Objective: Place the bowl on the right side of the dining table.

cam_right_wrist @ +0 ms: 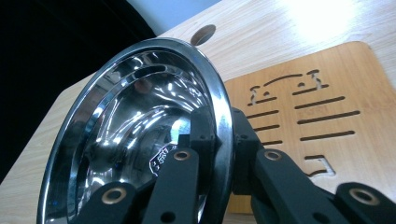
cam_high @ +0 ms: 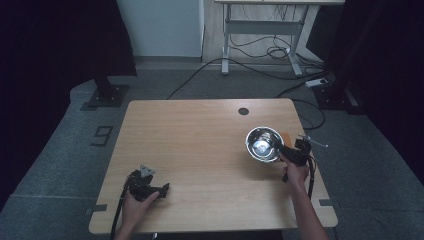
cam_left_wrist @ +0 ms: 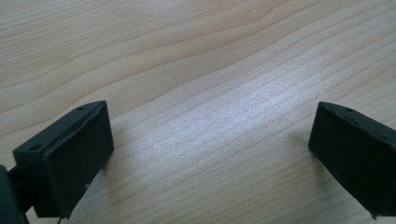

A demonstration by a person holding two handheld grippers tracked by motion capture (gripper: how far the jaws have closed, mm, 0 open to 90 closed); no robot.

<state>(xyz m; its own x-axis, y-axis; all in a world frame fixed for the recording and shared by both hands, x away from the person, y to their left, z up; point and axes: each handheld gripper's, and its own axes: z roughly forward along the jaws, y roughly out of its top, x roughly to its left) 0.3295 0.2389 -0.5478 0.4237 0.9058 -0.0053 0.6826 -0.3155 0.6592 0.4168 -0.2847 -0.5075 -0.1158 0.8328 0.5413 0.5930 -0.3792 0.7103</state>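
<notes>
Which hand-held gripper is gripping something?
The right hand-held gripper: its jaws clamp the rim of the steel bowl, one inside and one outside. The left hand-held gripper stands open over bare table.

A shiny steel bowl [cam_right_wrist: 126, 140] tilts on edge across the left and centre of the frame, its hollow facing the camera. The right gripper [cam_right_wrist: 222, 135] clamps its rim at lower centre, one black jaw inside the bowl and one outside. Behind it at right, a slotted wooden board [cam_right_wrist: 308, 107] lies flat on the pale table [cam_right_wrist: 261, 37], whose round hole [cam_right_wrist: 203, 32] sits at upper centre.
</notes>
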